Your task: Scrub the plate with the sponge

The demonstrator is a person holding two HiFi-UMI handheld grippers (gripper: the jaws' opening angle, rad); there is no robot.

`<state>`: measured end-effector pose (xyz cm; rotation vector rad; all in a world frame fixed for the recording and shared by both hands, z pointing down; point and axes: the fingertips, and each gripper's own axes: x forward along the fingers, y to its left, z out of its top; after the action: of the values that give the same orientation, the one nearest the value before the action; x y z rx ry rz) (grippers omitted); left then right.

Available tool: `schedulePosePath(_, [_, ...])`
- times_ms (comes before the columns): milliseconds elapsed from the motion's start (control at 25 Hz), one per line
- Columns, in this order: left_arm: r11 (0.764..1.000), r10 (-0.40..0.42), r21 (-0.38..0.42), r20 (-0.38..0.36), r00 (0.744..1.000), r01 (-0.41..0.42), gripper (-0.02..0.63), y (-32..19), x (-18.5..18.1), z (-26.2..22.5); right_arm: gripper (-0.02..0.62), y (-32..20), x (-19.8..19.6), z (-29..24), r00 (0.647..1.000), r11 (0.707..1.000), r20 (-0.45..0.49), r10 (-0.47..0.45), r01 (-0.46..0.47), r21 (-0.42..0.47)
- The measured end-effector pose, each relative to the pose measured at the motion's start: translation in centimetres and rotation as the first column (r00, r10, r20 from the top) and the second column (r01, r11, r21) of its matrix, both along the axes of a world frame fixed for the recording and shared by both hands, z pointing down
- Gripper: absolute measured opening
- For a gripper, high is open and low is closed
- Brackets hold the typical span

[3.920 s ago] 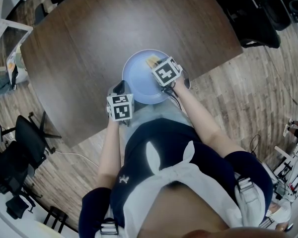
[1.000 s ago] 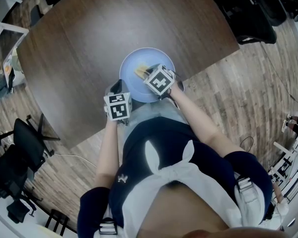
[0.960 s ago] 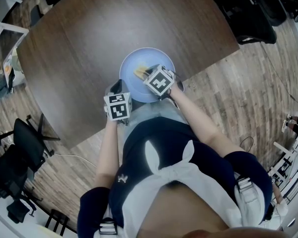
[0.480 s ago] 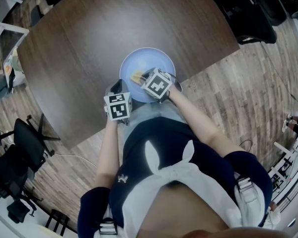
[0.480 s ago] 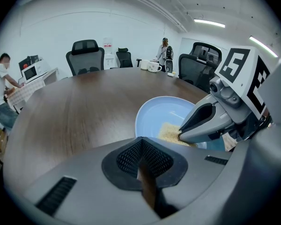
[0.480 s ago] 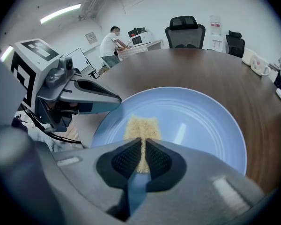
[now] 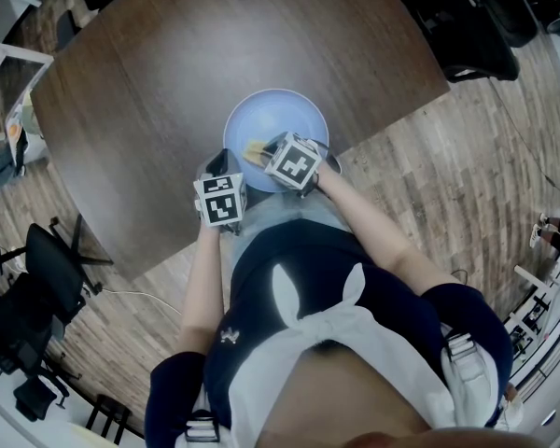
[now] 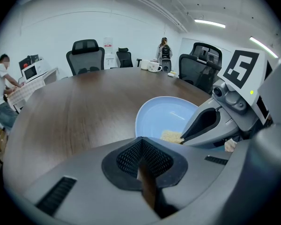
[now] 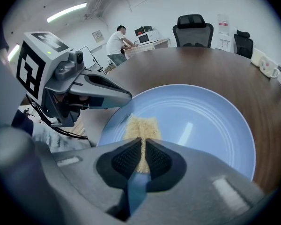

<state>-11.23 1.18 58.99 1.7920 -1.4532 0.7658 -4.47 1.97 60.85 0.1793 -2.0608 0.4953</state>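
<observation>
Left side first: your left claw (image 8: pixel 140 156) is closed with nothing between its jaws, only a thin sliver of the brown surface (image 7: pixel 168 63) showing through the seam. It sits low at the near-left rim of the blue plate (image 7: pixel 278 115), tip just beside the edge. Whether it touches the rim you can't tell, but it looks parked there to brace the plate against sliding while the other side works. The plate lies flat at the near edge of the surface, right in front of you. The yellow sponge (image 9: pixel 141 125) is pressed flat on the plate's near-left part, close to the rim, with most of the plate bare beyond it. Your right claw (image 9: pixel 141 157) is clamped on the sponge's near end and angled down so the sponge face meets the plate. That grip leaves the sponge's front half free to rub. Scrubbing looks under way, with the far and right parts probably left to cover.
</observation>
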Motion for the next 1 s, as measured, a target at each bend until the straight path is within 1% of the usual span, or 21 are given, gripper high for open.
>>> schedulePosePath(120, [1.000, -0.004, 0.002, 0.000, 1.000, 0.004, 0.003, -0.1, 0.1, -0.1, 0.025, 0.6, 0.3, 0.2, 1.000, 1.000, -0.015, -0.021, 0.021, -0.018])
schedulePosePath(280, [1.000, -0.004, 0.000, -0.001, 1.000, 0.004, 0.003, 0.0, 0.1, -0.1, 0.025, 1.2, -0.1, -0.3, 0.997, 0.997, -0.009, -0.075, 0.075, -0.012])
schedulePosePath(520, [1.000, 0.000, -0.002, 0.000, 1.000, 0.000, 0.003, -0.2, 0.2, 0.3, 0.025, 1.6, -0.2, -0.2, 0.994, 0.994, 0.001, -0.108, 0.108, -0.013])
schedulePosePath(720, [1.000, 0.002, 0.011, 0.009, 1.000, -0.002, 0.003, -0.5, 0.2, 0.0, 0.025, 2.4, 0.7, 0.1, 0.995, 0.994, -0.015, -0.100, 0.099, -0.053])
schedulePosePath(800, [1.000, 0.007, 0.001, 0.005, 1.000, -0.007, 0.003, -0.4, 0.3, 0.0, 0.025, 2.7, 1.0, 0.3, 0.995, 0.992, -0.021, -0.102, 0.100, -0.079])
schedulePosePath(1000, [1.000, 0.010, 0.000, 0.008, 1.000, -0.010, 0.003, -0.1, 0.0, 0.3, 0.025, 4.1, 1.3, 0.6, 0.991, 0.981, -0.020, -0.133, 0.129, -0.142])
